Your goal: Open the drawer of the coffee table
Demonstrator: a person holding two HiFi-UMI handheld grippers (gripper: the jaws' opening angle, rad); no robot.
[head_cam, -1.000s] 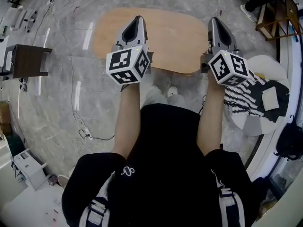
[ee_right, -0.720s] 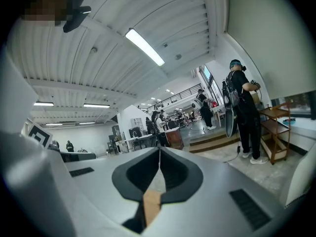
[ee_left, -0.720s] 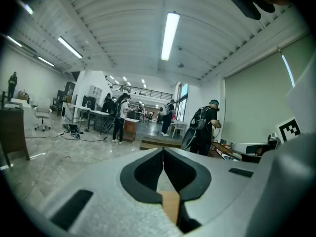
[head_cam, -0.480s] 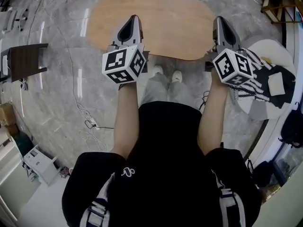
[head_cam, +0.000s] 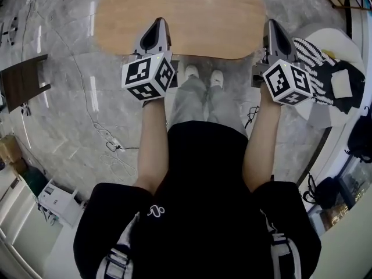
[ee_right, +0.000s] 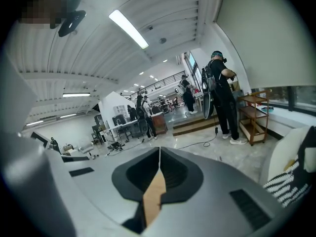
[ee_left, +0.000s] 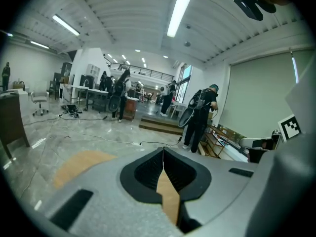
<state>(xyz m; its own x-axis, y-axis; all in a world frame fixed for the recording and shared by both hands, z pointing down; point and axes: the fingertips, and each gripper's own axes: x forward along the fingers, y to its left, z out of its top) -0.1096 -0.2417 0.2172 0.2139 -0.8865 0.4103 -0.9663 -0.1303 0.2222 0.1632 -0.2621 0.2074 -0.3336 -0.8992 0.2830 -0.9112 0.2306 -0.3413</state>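
Left gripper (head_cam: 156, 29) jaws pressed together, empty. Right gripper (head_cam: 272, 27) same, nothing between. Left hovers over the near edge of the oval wooden coffee table (head_cam: 203, 16), right at its right end; drawer can't be made out. Only print: black-and-white square codes on each marker cube (head_cam: 148, 75).

Ahead and below, way barred by the table (head_cam: 186, 10), near edge under the left gripper (head_cam: 158, 22) and right gripper (head_cam: 272, 23); open air above its bare top. Between the two, a wide gap, filled lower down by the person's legs (head_cam: 200, 100) and shoes (head_cam: 192, 71) close to the table edge. Tight on the right: round white seat (head_cam: 334, 42) with striped cloth (head_cam: 311, 63) just beside the right gripper. Roomier on the left (bare floor (head_cam: 70, 109), only cables (head_cam: 110, 150) and a dark stool (head_cam: 23, 80), well apart). Far ahead, past open floor, a low step (ee_left: 158, 126) and standing people (ee_left: 200, 117).
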